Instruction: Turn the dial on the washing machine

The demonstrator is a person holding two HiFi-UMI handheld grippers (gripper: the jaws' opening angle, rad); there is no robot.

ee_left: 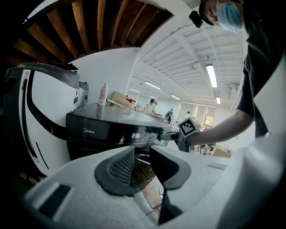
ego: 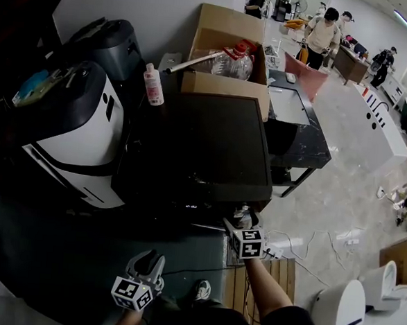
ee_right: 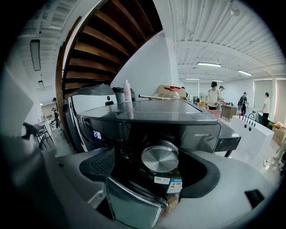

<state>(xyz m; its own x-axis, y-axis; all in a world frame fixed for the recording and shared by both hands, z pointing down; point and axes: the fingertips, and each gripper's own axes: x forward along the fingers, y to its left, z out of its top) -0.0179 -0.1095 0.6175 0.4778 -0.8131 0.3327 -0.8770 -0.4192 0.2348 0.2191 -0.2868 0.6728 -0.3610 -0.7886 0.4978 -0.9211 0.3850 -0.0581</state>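
The black washing machine [ego: 198,144] stands in front of me, its lit display [ee_left: 136,135] on the front panel. Its round silver dial [ee_right: 159,157] sits at the panel's right end. My right gripper [ego: 243,220] is up against that front, open. In the right gripper view the dial lies between the two jaws of this gripper [ee_right: 152,167], and neither pad presses on it. My left gripper [ego: 137,279] hangs lower and to the left, away from the machine. Its jaws [ee_left: 142,161] are open with nothing between them.
A pink-and-white bottle [ego: 153,84] stands on the machine's back left corner, with a cardboard box [ego: 228,56] of clutter behind. A white-and-black appliance [ego: 74,128] adjoins the left side, a black table [ego: 302,137] the right. A wooden pallet [ego: 265,281] lies by my feet. People stand far back.
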